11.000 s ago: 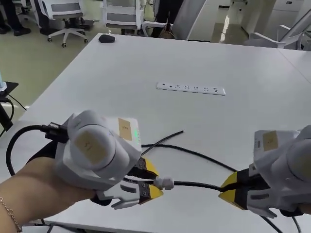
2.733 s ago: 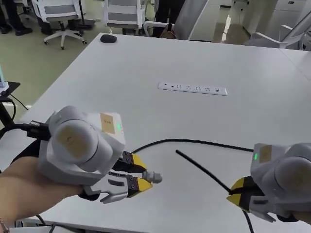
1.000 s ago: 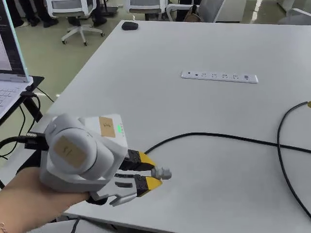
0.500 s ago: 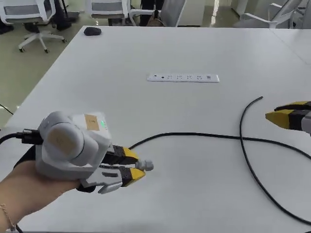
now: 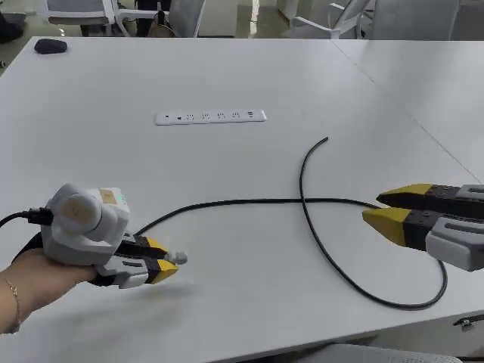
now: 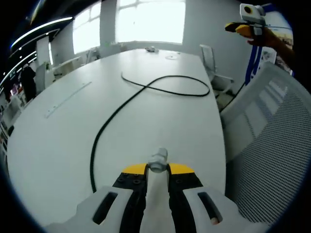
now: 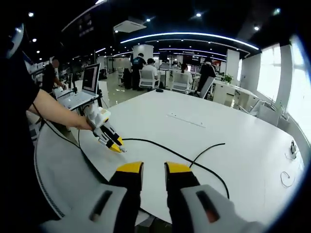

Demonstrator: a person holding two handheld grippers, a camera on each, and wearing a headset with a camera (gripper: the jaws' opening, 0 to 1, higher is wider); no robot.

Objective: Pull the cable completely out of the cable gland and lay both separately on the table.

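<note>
The small grey cable gland (image 5: 176, 259) sits free of the cable between the yellow tips of my left gripper (image 5: 168, 265), low over the near left of the white table (image 5: 227, 60). In the left gripper view the gland (image 6: 158, 160) stands pinched between the jaws. The black cable (image 5: 249, 201) lies loose on the table in a crossing loop, its free end pointing away. My right gripper (image 5: 386, 208) hovers open at the right, just beyond the cable, holding nothing. The right gripper view shows its jaws apart (image 7: 153, 170) and the cable (image 7: 141, 140) beyond.
A white power strip (image 5: 210, 117) lies across the middle of the table, and a dark mouse (image 5: 50, 46) sits at the far left corner. Office chairs stand past the far edge. The table's near edge runs close under both grippers.
The cable has come out of the gland and been let go by the right gripper; it now lies on the table. The left gripper still holds the gland. The head camera has swung right.
</note>
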